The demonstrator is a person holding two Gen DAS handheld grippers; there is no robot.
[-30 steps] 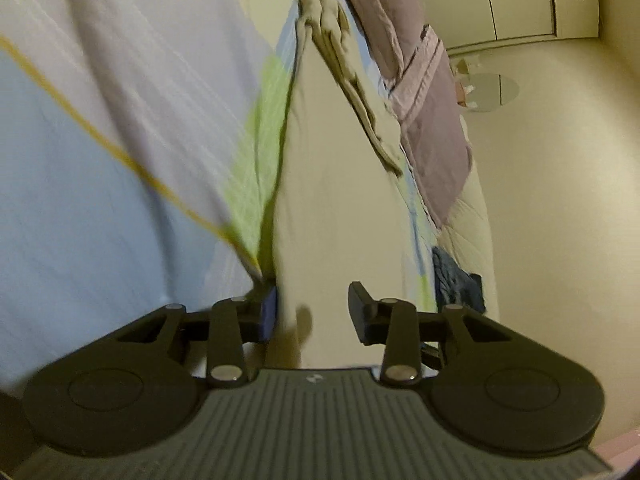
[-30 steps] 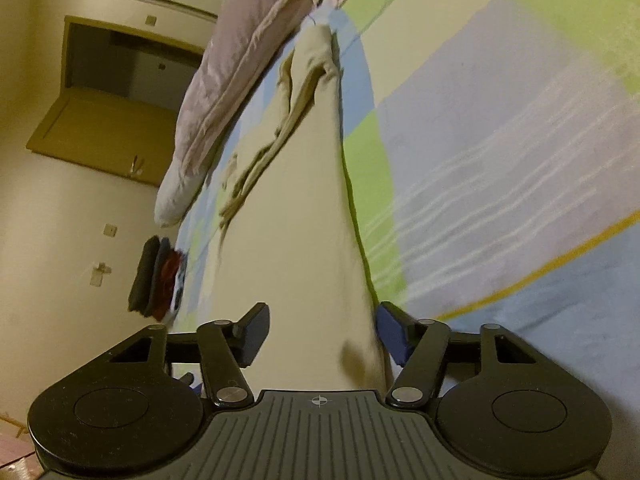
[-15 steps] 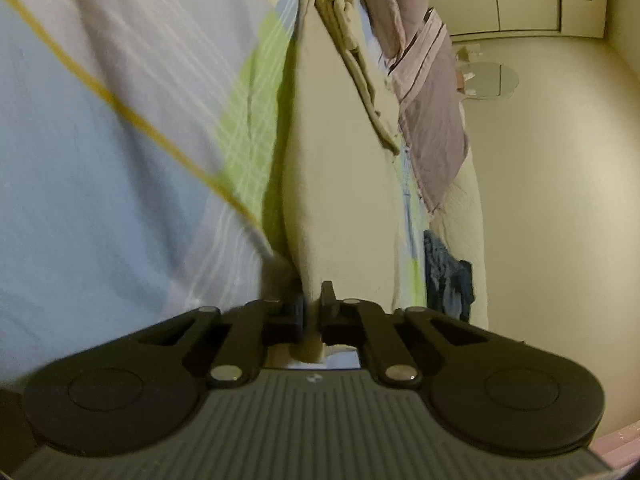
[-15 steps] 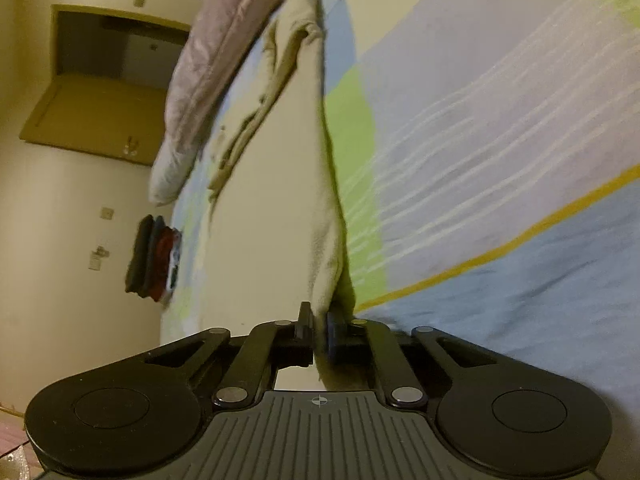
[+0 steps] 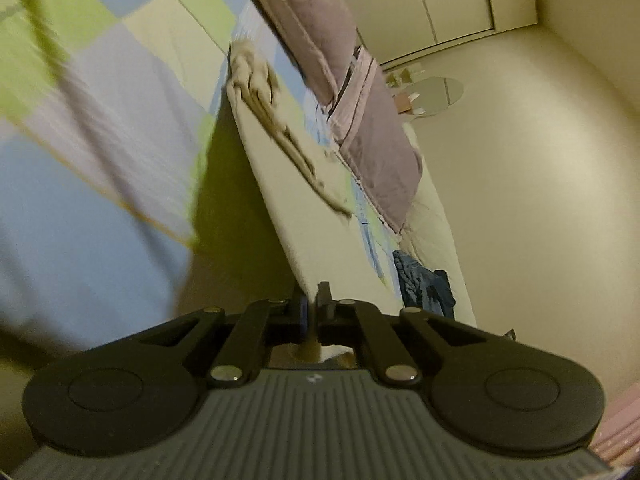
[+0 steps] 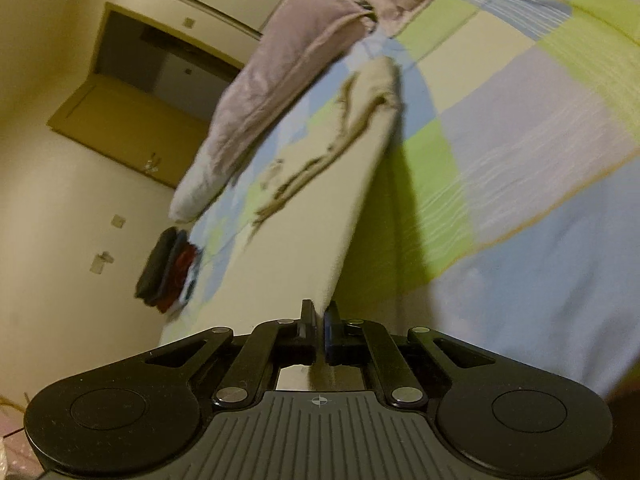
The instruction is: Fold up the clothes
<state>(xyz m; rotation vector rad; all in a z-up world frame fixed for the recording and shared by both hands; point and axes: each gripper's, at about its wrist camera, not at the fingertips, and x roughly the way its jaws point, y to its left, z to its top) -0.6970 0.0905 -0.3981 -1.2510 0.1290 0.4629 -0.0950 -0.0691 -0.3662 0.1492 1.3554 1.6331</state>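
Garment [image 5: 320, 216] corners are pinched by left gripper [image 5: 311, 304] and right gripper [image 6: 319, 316], raised off bed [image 6: 540, 152]; folding barely begun.

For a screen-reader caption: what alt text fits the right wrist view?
The right gripper is shut on the near edge of a cream garment, lifted off a pastel patchwork bedspread. A mauve duvet lies beyond, folded dark clothes at left.
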